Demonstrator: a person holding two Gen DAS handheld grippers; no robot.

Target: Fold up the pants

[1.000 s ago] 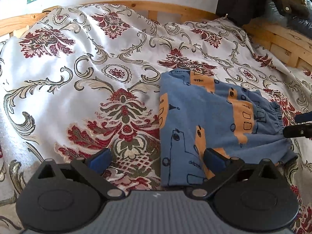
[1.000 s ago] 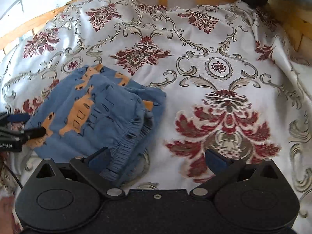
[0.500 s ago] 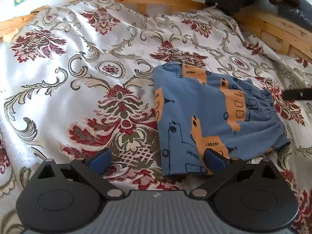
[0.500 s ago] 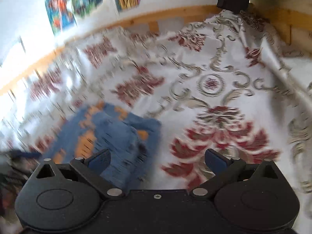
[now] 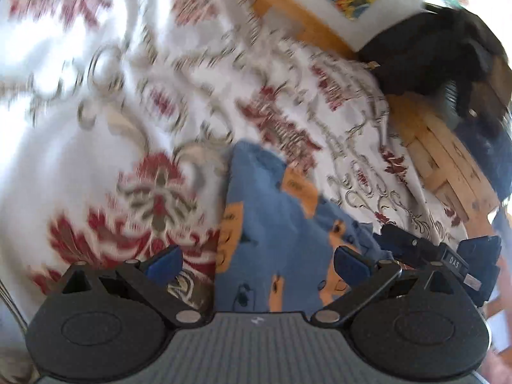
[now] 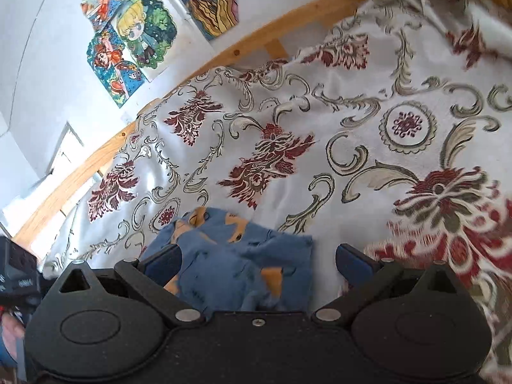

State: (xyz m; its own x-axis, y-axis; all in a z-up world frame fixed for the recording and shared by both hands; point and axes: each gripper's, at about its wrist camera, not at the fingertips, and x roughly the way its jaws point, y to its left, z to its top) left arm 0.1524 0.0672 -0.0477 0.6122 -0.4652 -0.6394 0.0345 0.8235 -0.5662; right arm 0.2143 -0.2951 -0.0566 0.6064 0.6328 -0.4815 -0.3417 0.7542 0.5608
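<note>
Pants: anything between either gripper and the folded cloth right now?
Nothing visible. The pants lie on the bedspread directly ahead of the open right gripper and open left gripper.

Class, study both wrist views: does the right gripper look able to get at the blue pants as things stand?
Probably yes. The right gripper is open and the blue pants lie on the bedspread directly between and ahead of its fingers, with nothing over them. The left gripper, also open, sits off to one side.

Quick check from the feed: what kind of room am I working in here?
Most likely a child's bedroom: the blue pants lie on a bed under a floral bedspread, with a wooden bed frame behind and cartoon drawings stuck to the wall.
</note>
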